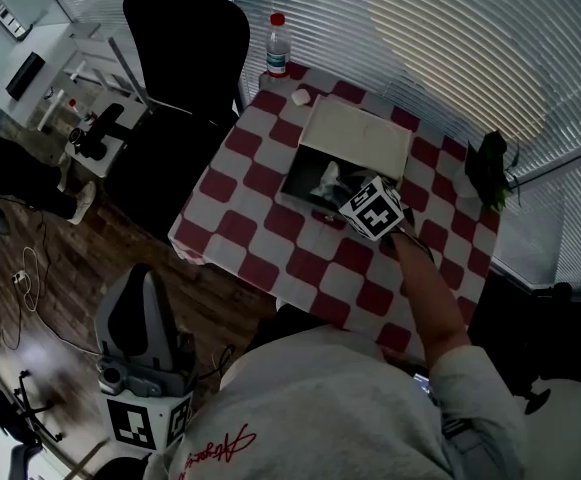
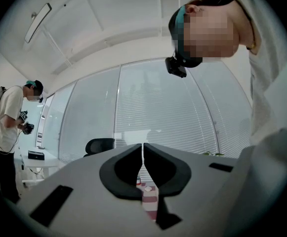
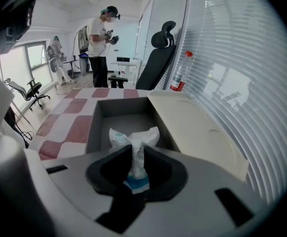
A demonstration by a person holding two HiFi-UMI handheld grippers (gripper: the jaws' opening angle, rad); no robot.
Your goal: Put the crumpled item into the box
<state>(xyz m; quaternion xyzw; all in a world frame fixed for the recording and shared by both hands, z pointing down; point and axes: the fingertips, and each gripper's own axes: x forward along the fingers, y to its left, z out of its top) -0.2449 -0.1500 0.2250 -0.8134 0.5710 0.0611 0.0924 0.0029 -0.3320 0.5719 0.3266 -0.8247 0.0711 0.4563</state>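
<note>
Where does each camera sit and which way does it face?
Head view: on the head, steeply down at table and box; torso, right arm, left gripper, right gripper show.
Left gripper view: on left gripper, tilted up at blinds; jaws together, empty; sleeve shows.
Right gripper view: on right gripper, into the box; jaws shut on crumpled item.
Shared: box and bottle in head and right gripper views.
</note>
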